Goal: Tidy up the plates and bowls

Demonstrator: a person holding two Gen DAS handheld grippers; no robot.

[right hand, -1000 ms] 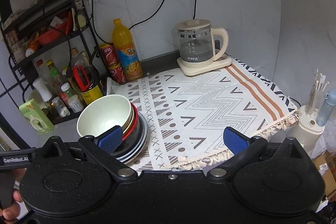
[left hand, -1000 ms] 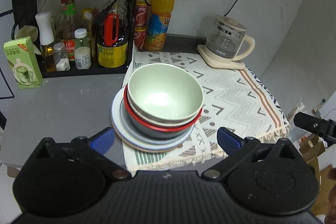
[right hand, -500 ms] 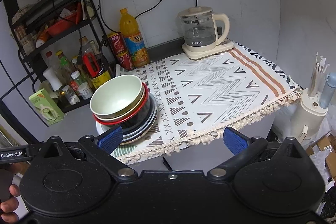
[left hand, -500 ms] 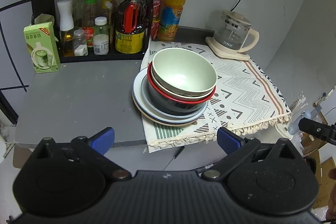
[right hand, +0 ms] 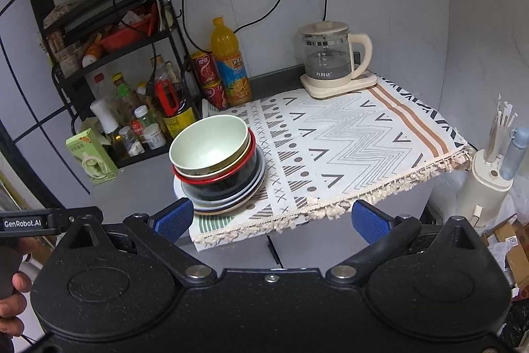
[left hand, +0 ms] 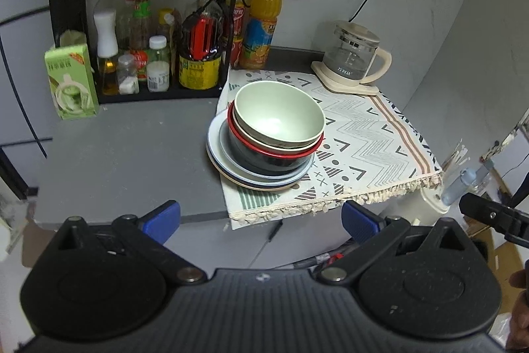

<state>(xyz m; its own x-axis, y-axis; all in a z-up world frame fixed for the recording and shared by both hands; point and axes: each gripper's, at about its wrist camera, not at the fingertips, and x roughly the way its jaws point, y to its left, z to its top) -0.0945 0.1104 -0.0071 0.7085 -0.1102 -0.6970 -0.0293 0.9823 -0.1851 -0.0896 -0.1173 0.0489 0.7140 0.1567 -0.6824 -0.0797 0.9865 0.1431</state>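
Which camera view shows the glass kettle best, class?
The right wrist view: the glass kettle appears larger there, with lid, handle and base all clear. The left wrist view shows the same kettle smaller, farther off at upper right.

The top bowl (left hand: 279,113) is light green. Under it sits a bowl with a red rim (left hand: 274,151), on blue and cream plates (left hand: 251,177). The cloth (left hand: 363,141) is white with grey zigzags and brown stripes.

Black textured grippers, blue-padded fingers (right hand: 173,218)
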